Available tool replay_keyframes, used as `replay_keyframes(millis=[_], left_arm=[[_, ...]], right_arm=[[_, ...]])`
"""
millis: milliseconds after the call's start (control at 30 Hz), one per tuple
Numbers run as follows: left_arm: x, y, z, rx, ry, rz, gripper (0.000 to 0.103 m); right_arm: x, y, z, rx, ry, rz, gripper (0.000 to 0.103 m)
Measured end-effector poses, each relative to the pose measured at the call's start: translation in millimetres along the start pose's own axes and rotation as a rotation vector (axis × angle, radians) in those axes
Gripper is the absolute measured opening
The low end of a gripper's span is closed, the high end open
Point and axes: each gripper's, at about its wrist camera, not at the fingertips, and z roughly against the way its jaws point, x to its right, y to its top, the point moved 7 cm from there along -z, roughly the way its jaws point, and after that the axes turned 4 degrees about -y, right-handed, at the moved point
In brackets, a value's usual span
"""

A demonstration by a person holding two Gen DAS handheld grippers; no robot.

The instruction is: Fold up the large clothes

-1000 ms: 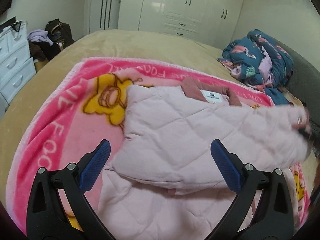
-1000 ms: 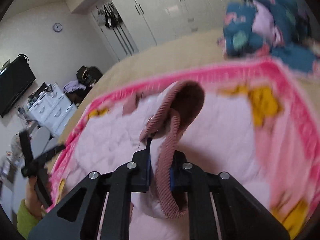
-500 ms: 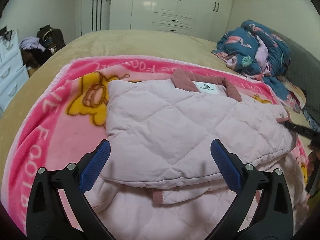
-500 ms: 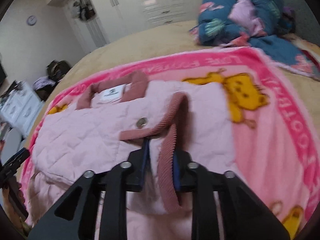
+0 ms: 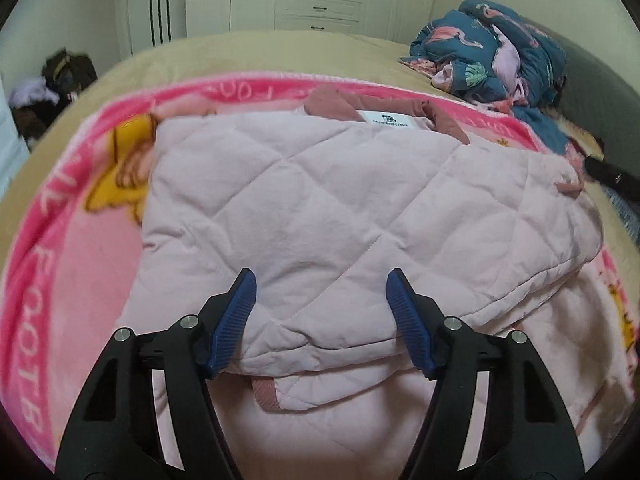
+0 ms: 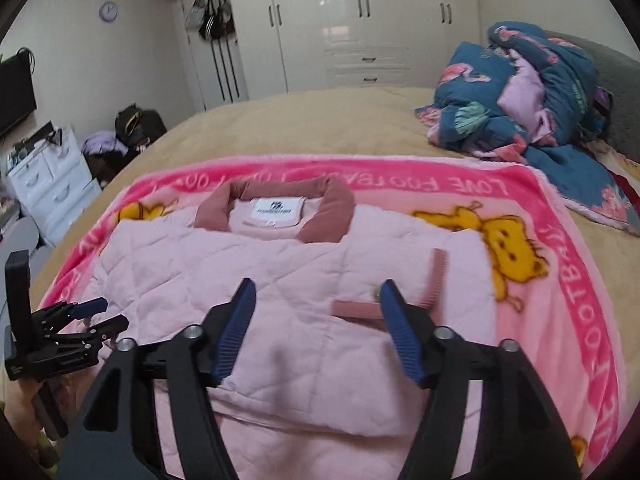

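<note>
Pink quilted jacket (image 6: 280,292) lies folded at frame centre on the pink cartoon blanket (image 6: 560,280), collar toward the top. Left gripper (image 5: 320,280): jaws closing, part-wide, straddling the folded edge without pressing it. Right gripper (image 6: 316,292): jaws opening, cuff (image 6: 356,308) released beside the right finger

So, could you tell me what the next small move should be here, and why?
Probably close the left claw on the jacket's near folded edge: both sleeves already lie across the body, the right claw is opening and holds nothing.
</note>
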Motion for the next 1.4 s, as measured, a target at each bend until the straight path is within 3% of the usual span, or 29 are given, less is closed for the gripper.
replay_keyframes(millis=[167, 267, 467, 667, 800, 933, 1000, 1100, 1300, 1400], left_arm=[[-0.4, -4.4, -4.1, 0.004, 0.004, 0.005, 0.061], [0.1, -4.7, -3.7, 0.006, 0.004, 0.008, 0.061], [0.3, -5.4, -4.4, 0.008, 0.008, 0.003, 0.061], [3.9, -4.0, 4.6, 0.004, 0.024, -0.009, 0.062], [7.8, -3.8, 11.4, 0.001, 0.021, -0.004, 0.071], [16.0, -3.6, 18.0, 0.0, 0.024, -0.017, 0.079], [21.1, -4.1, 23.0, 0.003, 0.015, -0.015, 0.085], [26.6, -4.7, 30.9, 0.011, 0.013, -0.006, 0.094], [33.0, -6.0, 49.2, 0.016, -0.034, 0.057, 0.094], [31.9, -4.7, 58.4, 0.026, -0.006, 0.062, 0.094]], right_arm=[[-11.0, -6.8, -34.8, -0.099, -0.024, 0.018, 0.069], [-4.2, -32.2, -72.8, -0.22, -0.026, -0.013, 0.069], [-4.0, -51.4, -88.6, -0.187, -0.042, -0.017, 0.07], [-3.3, -46.6, -64.3, -0.201, -0.031, -0.034, 0.07], [1.8, -47.2, -39.9, -0.175, -0.013, -0.053, 0.082], [5.9, -48.5, -20.5, -0.151, -0.013, -0.061, 0.086], [9.9, -48.6, -12.0, -0.141, -0.014, -0.08, 0.098], [15.3, -47.7, 0.0, -0.12, -0.013, -0.104, 0.098], [19.7, -46.5, 22.7, -0.091, -0.002, -0.126, 0.099], [19.6, -45.3, 36.2, -0.07, -0.011, -0.11, 0.099]])
